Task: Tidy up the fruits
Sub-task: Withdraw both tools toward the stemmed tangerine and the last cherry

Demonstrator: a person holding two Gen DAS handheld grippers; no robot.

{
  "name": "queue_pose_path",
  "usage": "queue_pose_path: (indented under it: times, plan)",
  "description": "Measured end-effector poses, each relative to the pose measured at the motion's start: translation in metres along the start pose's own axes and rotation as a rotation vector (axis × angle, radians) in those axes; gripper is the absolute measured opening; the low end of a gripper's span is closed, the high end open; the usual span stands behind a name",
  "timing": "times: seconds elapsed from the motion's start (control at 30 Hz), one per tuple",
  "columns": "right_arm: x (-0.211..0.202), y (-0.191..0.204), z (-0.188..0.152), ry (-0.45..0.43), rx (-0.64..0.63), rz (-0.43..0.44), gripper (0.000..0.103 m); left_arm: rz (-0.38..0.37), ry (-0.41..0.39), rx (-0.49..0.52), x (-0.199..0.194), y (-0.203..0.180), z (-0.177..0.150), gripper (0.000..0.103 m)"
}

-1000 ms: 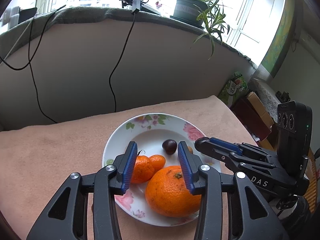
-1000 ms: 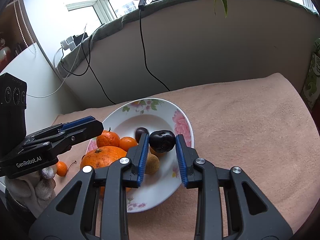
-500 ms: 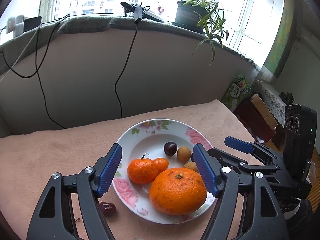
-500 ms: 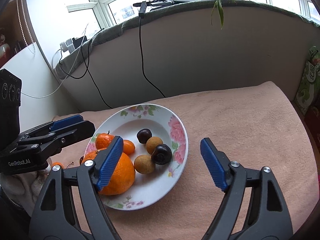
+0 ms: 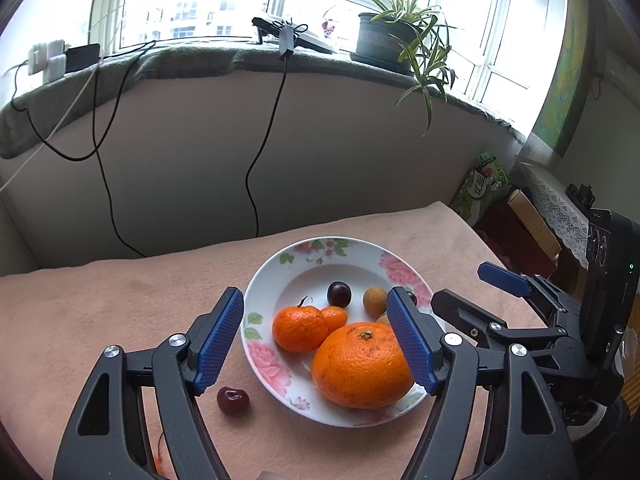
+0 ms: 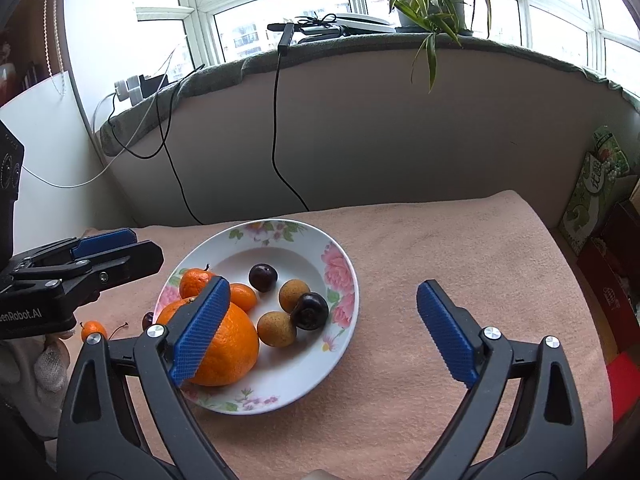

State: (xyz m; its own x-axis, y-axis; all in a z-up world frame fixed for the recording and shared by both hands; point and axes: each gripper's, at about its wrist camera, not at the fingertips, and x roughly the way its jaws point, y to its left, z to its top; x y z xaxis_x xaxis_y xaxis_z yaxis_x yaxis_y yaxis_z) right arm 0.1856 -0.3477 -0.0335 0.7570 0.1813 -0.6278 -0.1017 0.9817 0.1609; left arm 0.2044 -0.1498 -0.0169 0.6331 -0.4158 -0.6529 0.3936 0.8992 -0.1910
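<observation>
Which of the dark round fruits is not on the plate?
The dark red cherry lies on the pink cloth, beside the flowered plate's left rim. The other dark fruits sit inside the plate.

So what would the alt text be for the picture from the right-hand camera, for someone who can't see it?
A flowered plate on a pink cloth holds a big orange, tangerines, two tan fruits and two dark ones. The right tool stands wide open and empty in front of it. The left tool reaches in from the left, with a potted plant on the sill behind.
</observation>
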Motion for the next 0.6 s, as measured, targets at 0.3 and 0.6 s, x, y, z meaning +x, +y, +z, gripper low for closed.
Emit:
queue_pose_path:
  times: [0.3, 0.6]
  plan:
    - [-0.012, 0.015, -0.001, 0.001, -0.023, 0.024, 0.096, 0.038, -0.04, 0.01, -0.027, 0.005, -0.01, 0.074]
    - [-0.02, 0.047, -0.006, 0.001, -0.075, 0.064, 0.096, 0.054, -0.059, -0.023, -0.05, 0.022, -0.024, 0.074]
